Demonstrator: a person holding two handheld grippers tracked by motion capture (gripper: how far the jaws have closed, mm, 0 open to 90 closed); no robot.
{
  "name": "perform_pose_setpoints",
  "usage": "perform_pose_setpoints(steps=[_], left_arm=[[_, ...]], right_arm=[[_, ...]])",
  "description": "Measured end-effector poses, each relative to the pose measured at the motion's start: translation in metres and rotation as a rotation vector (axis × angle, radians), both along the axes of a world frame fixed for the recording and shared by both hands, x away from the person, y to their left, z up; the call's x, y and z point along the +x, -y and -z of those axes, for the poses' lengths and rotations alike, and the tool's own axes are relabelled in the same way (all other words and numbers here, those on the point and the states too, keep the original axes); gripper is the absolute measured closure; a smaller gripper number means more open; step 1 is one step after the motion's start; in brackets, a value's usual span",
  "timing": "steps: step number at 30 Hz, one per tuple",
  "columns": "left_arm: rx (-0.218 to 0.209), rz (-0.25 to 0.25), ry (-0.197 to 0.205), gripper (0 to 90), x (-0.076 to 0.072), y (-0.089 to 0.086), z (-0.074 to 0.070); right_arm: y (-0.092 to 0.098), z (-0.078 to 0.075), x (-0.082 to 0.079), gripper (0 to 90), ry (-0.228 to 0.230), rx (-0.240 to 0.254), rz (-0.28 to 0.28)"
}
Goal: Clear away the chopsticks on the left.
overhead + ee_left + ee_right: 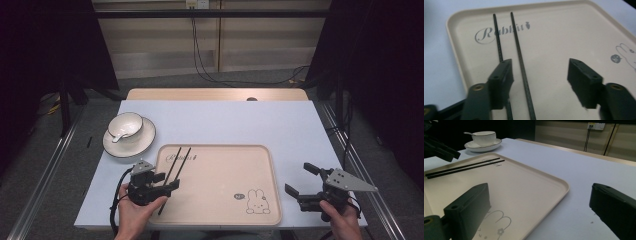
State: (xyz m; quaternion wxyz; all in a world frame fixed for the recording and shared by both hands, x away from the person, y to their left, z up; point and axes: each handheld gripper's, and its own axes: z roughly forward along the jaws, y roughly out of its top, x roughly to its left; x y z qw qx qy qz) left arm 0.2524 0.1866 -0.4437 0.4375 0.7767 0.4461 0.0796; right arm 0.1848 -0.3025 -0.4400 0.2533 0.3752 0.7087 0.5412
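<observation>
Two black chopsticks (184, 161) lie side by side on a beige tray (272, 170) printed with a rabbit, near its left edge. My left gripper (167, 181) is over their near ends and is open. In the left gripper view one chopstick (520, 50) runs up between the two jaws without touching either. The other chopstick (497, 37) passes under the left-hand jaw, and the left gripper (541, 82) presses on neither. My right gripper (302, 179) is open and holds nothing, to the right of the tray over the tablecloth. In the right gripper view my right gripper (540, 195) faces the tray's corner (564, 186).
A white bowl (125, 125) with a spoon in it stands on a white plate (131, 144) at the back left, beyond the tray. The same bowl (483, 138) appears far off in the right gripper view. The pale blue cloth (280, 125) covers the table.
</observation>
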Motion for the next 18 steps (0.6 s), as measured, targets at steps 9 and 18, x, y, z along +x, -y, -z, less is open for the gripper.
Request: perform_pose_setpoints(steps=[9, 18], left_arm=[[-0.021, 0.039, 0.095, 15.7, -0.002, -0.020, -0.010], [-0.054, 0.059, 0.127, 3.3, -0.007, -0.049, -0.003]], right_arm=[[0.000, 0.000, -0.001, 2.9, -0.002, 0.001, 0.011], [0.001, 0.000, 0.000, 2.8, 0.002, -0.002, 0.013]])
